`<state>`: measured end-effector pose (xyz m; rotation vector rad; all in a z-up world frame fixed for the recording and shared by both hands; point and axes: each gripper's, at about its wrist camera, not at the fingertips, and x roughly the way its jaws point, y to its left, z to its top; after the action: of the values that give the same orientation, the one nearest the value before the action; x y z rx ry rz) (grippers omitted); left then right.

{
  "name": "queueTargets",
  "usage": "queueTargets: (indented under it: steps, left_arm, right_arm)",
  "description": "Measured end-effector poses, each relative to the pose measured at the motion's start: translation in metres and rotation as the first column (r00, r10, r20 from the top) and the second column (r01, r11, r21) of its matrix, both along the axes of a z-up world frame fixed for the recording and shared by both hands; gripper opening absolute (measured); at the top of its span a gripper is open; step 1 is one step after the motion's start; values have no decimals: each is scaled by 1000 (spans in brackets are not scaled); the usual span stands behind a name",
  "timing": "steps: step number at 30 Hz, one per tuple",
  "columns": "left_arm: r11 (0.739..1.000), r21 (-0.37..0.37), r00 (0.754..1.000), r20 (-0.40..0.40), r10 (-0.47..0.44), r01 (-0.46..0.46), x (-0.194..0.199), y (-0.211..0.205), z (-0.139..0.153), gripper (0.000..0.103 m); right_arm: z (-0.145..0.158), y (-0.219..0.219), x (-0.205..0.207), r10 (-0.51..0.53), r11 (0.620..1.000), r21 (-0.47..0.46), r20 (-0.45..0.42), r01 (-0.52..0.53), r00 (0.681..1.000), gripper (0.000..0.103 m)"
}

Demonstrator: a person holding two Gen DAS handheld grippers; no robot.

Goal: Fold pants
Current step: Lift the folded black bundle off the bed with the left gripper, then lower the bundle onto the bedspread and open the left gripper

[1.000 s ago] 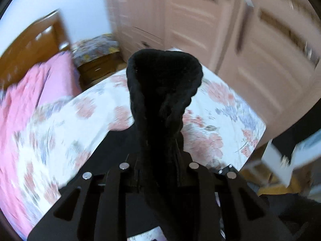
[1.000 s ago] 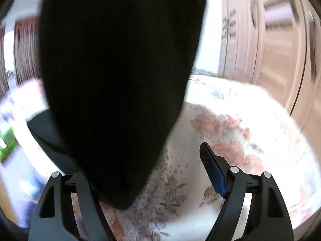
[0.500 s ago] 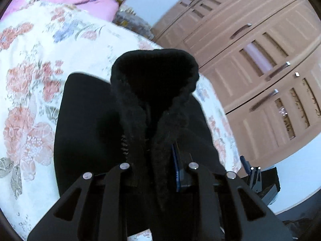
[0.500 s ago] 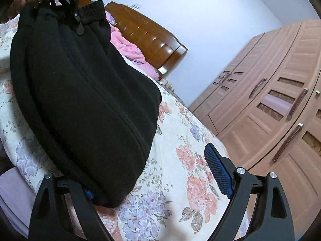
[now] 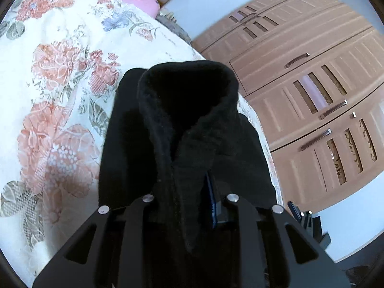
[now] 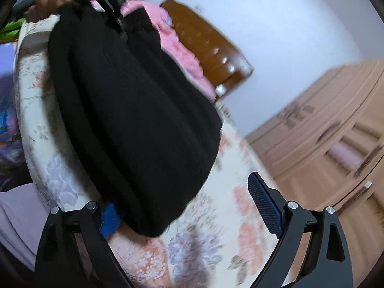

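Observation:
The black pants (image 5: 182,129) hang folded over from my left gripper (image 5: 189,192), which is shut on their bunched upper edge. The fabric hides most of the fingers; only a blue pad edge shows. In the right wrist view the pants (image 6: 134,120) hang as a wide black bundle over the bed, held from above by the left gripper (image 6: 112,2). My right gripper (image 6: 189,206) is open and wide, with the bundle's lower end resting against its left finger (image 6: 108,218). Its right pad (image 6: 264,206) is bare.
The bed has a floral cover (image 5: 52,100) and a pink blanket (image 6: 182,48) by the wooden headboard (image 6: 211,48). A brown wardrobe (image 5: 312,96) stands beyond the bed's far edge. The bed's near edge (image 6: 31,124) lies left in the right wrist view.
The right gripper has pulled back from the pants, which now hang further off. The left gripper has tilted and kept its hold on the fabric.

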<state>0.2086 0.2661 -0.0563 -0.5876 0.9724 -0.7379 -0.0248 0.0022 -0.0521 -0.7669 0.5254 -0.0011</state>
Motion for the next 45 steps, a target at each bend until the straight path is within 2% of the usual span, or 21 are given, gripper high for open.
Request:
queueTargets:
  steps: [5,8,10,13,15,16,17,20,21,25,26,29,30,31,33,35,37,39,43,44,45]
  left_arm:
    - [999,35,999,43,-4,3,-5,-3,15,23]
    - [1000,25,1000,7,6,-6,1,4,-9,24]
    - [999,-36,1000,15,15,-14,-3,14,-15,29]
    - [997,-18,996,37,77,-76,-14,26,-6,48]
    - [972,109,974,114,195,-208,-33,34,17,71]
    - [941,181,947,201,248,-285,-49,36,38,74]
    - [931,194,932,255,257,-309,-59,34,52,76]
    - [950,180,897,410,164,-256,-89,8,97,89]
    - [957,202,887,451,97,-207,-96,-12,108,92]
    - [950,309,880,460,-113,-39,-97,-80,110,92]
    - [937,349,885,438,-158,-6,-93,-97,102,92]
    - [892,450,921,327,-214,47,-86,-110,64,87]
    - [881,471,940,279,-198,46,-84,-103,46,78]
    - [889,457,939,288,-188,38,-86,-97,38,77]
    - [940,339,923,349,-159,33,-98,-75,28,76]
    - [957,291,924,360,-130,21,-100,-69,26,76]
    - [958,285,919,380,-110,-3,-100,-70,23,76]
    - [954,300,908,406,-104,-25,-100,-74,23,76]
    - [951,308,896,429,-114,-27,-106,-75,22,76]
    - [951,310,894,433,-118,-24,-106,-75,21,76]
    - [950,311,893,435,-119,-25,-106,-75,21,76]
  right_arm:
    - [2,-14,9,-44,998,37,-42,45,998,91]
    - [2,-15,10,-45,998,47,-48,47,998,91]
    - [5,-13,7,-22,999,40,-56,24,998,92]
    - [16,-12,-12,112,987,130,-122,-96,986,92]
    - [37,-23,-29,251,928,317,-143,-196,957,92]
    - [49,-32,-33,304,879,421,-134,-223,943,92]
    - [58,-40,-33,329,837,497,-123,-229,936,92]
    - [79,-71,-8,319,683,715,-107,-150,942,92]
    - [80,-74,1,297,671,731,-116,-121,948,92]
    - [81,-65,47,224,704,708,-145,-57,964,92]
    - [81,-62,56,210,716,697,-156,-43,965,92]
    - [79,-58,83,187,754,657,-178,-25,966,92]
    - [79,-61,95,197,745,667,-199,-15,960,92]
    - [78,-65,105,205,734,680,-213,-6,955,92]
    - [77,-66,133,224,719,695,-270,28,936,92]
    - [77,-62,161,249,689,722,-313,59,916,92]
    - [76,-52,191,308,633,768,-362,94,880,92]
    - [66,-35,219,396,584,799,-433,142,810,92]
    - [43,-23,263,341,629,742,-533,234,774,92]
    - [34,-26,274,328,625,732,-561,270,761,94]
    - [33,-31,279,351,579,769,-534,270,769,94]
